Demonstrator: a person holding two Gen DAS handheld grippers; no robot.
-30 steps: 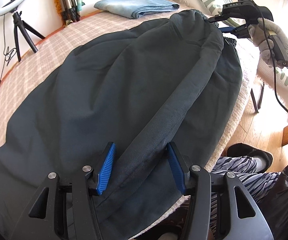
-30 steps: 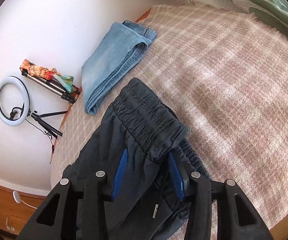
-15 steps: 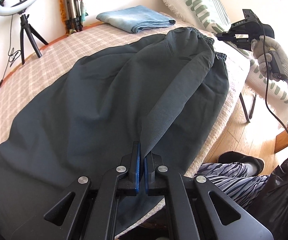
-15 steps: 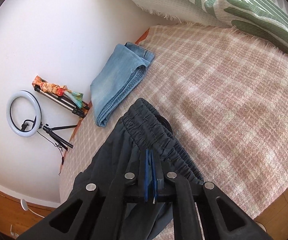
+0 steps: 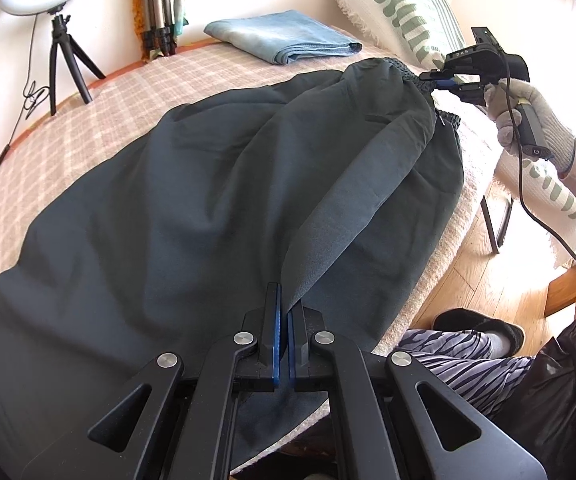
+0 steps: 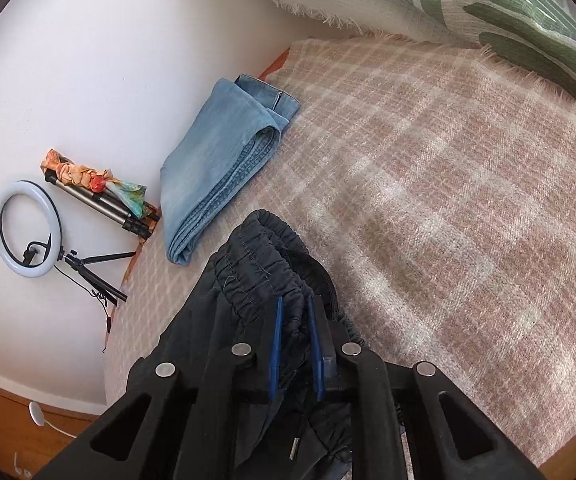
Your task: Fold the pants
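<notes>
Bed with pink plaid blanket point(image 6: 447, 208) carries dark pants point(image 5: 208, 200), folded blue jeans point(image 6: 216, 160) beside wall.

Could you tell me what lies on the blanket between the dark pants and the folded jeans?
Nothing: bare checked blanket separates dark pants from folded jeans, right wrist view.
</notes>
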